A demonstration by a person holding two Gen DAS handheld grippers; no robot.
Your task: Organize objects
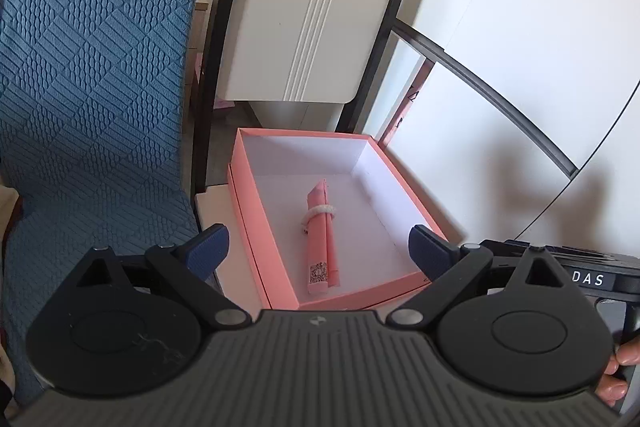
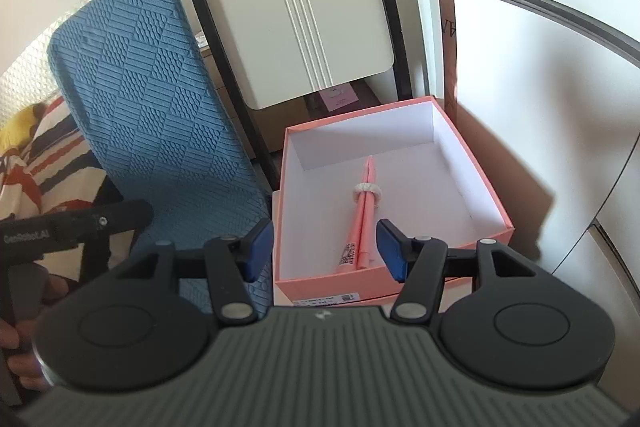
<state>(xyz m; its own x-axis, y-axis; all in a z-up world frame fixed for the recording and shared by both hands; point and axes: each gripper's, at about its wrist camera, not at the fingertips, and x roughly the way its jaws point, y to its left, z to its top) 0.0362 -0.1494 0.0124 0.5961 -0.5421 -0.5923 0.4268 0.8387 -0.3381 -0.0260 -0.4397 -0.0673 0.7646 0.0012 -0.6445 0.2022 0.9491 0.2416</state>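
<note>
An open pink box (image 1: pixel 404 183) with a white inside stands ahead of both grippers; it also shows in the right wrist view (image 2: pixel 476 163). A pink rolled paper bundle (image 1: pixel 322 243) tied with a white band lies on its floor, also in the right wrist view (image 2: pixel 362 223). My left gripper (image 1: pixel 318 253) is open and empty, hovering at the box's near edge. My right gripper (image 2: pixel 325 253) is open and empty, just above the box's near wall.
A blue textured cushion (image 1: pixel 88 67) leans at the left (image 2: pixel 152 99). A beige chair back (image 1: pixel 308 27) with a black frame stands behind the box (image 2: pixel 300 23). White panels with a grey curved rail (image 1: pixel 500 95) lie to the right. Striped fabric (image 2: pixel 36 155) lies at far left.
</note>
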